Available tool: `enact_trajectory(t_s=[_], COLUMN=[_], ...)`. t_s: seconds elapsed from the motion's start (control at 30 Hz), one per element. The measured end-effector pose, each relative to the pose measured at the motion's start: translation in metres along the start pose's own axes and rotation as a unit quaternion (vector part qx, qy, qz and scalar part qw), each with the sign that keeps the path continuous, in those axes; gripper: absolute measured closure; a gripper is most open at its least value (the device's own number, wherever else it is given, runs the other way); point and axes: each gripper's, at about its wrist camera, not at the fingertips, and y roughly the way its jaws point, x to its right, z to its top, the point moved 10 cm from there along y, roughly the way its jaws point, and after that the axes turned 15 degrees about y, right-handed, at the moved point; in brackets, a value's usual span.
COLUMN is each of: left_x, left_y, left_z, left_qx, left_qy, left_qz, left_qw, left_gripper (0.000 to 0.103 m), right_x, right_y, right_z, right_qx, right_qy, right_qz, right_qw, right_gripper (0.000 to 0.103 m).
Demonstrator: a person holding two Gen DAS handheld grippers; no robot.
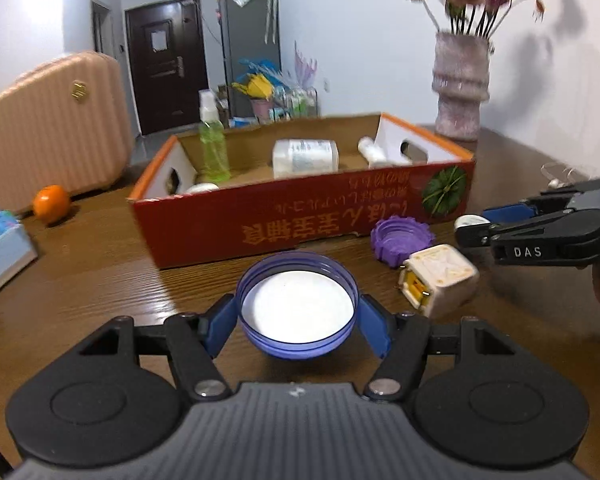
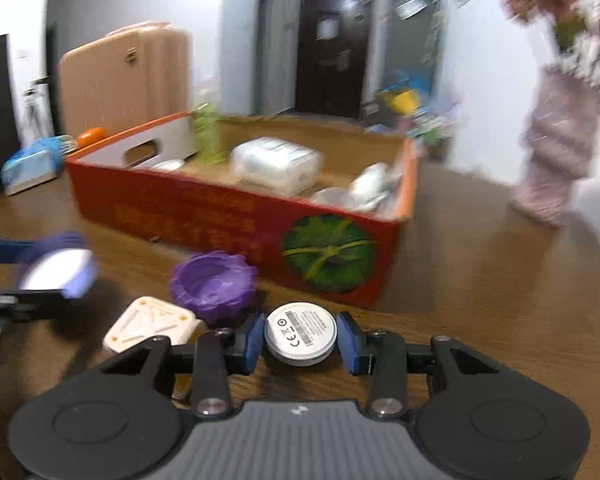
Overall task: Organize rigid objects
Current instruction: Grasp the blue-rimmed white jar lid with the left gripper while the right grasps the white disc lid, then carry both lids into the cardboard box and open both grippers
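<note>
Blue-rimmed lid (image 1: pixel 297 307), round, translucent plastic with a white inner face, is clamped between the pads of the left gripper (image 1: pixel 296 320), in front of the red cardboard box (image 1: pixel 300 224). The right gripper (image 2: pixel 302 338) is clenched on a flat white disc (image 2: pixel 301 333) with printed markings. Judged step: both pieces picked, carry to box pending; next calls for clearing the box's near wall before release. A ridged purple cap (image 1: pixel 401 240) and a cream cube-shaped plug (image 1: pixel 440 278) wait on the wood-grain table (image 1: pixel 100 272). Box already holds a green spray bottle (image 1: pixel 213 148) and a white jar (image 1: pixel 305 158).
</note>
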Motion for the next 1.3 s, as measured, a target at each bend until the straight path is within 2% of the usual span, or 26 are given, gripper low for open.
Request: enact_trajectory(t_s=[0.1,0.23,0.43,0.57,0.7,0.93,1.03,1.2,1.3], left_x=[-0.003,-0.009,-0.012,-0.006,-0.003,-0.007,-0.018,-0.051,-0.073], left_y=[-0.037,-0.078,-0.12,-0.143,-0.152,-0.137,-0.118,-0.06,0.001], left_z=[-0.008,-0.032,-0.047,-0.048,-0.052,-0.04,-0.018,0.048,0.089], left_qx=[0.015,0.012,0.026,0.047,0.05,0.056,0.058,0.068,0.039], left_qy=[-0.005,-0.013,-0.033,-0.029,-0.032,-0.033,-0.046,-0.045,-0.037], left_qz=[0.012,0.042,0.041,0.036,0.026,0.013,-0.023,-0.049,-0.055], left_qw=[0.9998,0.999,0.9983,0.9978,0.9979,0.9978,0.997,0.9955,0.9971], left_gripper=[0.037,0.037,0.037,0.037,0.037,0.037,0.037,0.037,0.037], right_x=[0.005,-0.008,-0.067,-0.093,-0.103,-0.099,-0.093,-0.071,-0.057], right_y=[-0.035,-0.093,-0.144,-0.169,-0.187,-0.187,-0.18,-0.157,-0.126], right_z=[-0.004,-0.039,-0.093,-0.104,-0.108,-0.102,-0.086,-0.026,0.026], right_qx=[0.036,0.057,0.04,0.046,0.057,0.056,0.054,0.075,0.081], right_qy=[0.038,0.099,0.065,0.05,0.044,0.052,0.078,0.078,0.067], right_qz=[-0.029,0.001,0.033,0.044,0.045,0.045,0.074,0.065,0.052], right_qw=[0.998,0.993,0.997,0.997,0.996,0.996,0.993,0.992,0.993], right_gripper=[0.065,0.065,0.065,0.065,0.065,0.065,0.065,0.065,0.065])
